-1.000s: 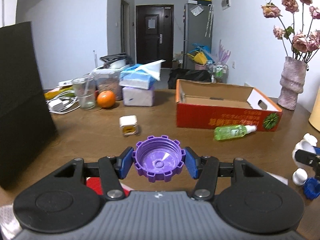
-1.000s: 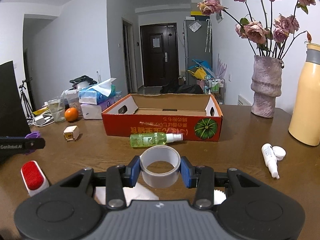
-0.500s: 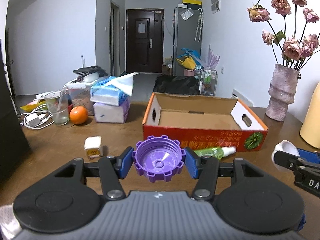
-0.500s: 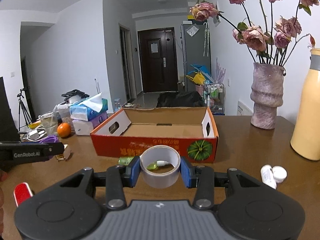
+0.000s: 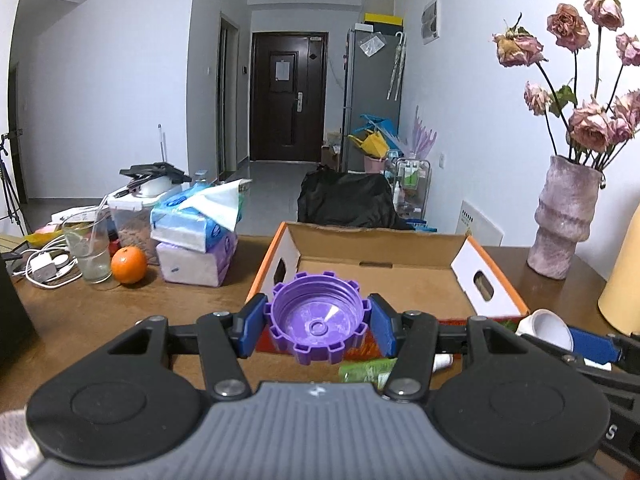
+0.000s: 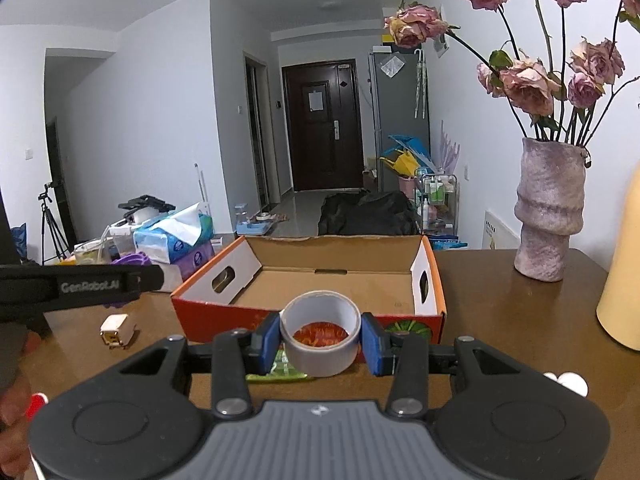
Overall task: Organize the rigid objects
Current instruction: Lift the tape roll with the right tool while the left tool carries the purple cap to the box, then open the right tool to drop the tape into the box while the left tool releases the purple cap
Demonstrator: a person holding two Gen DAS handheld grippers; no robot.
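My left gripper (image 5: 318, 326) is shut on a purple notched cap (image 5: 318, 320), held in the air just before the near wall of an open cardboard box (image 5: 380, 268) with orange-red sides. My right gripper (image 6: 320, 338) is shut on a grey roll of tape (image 6: 320, 332), also raised in front of the same box (image 6: 308, 280). The box floor is bare cardboard. A green spray bottle (image 5: 366, 372) lies on the brown table against the box's front, half hidden by my fingers. The left gripper's arm (image 6: 80, 284) crosses the right wrist view at the left.
Left of the box stand tissue packs (image 5: 196, 240), an orange (image 5: 129, 265), a glass (image 5: 90, 252) and white cables. A small white cube (image 6: 116, 330) lies on the table. A pink vase (image 6: 548, 216) with dried roses and a yellow bottle (image 6: 624, 264) stand at the right.
Both grippers have moved forward and up toward the box, each keeping its object. The box now looms larger and the spray bottle has slipped under the fingers.
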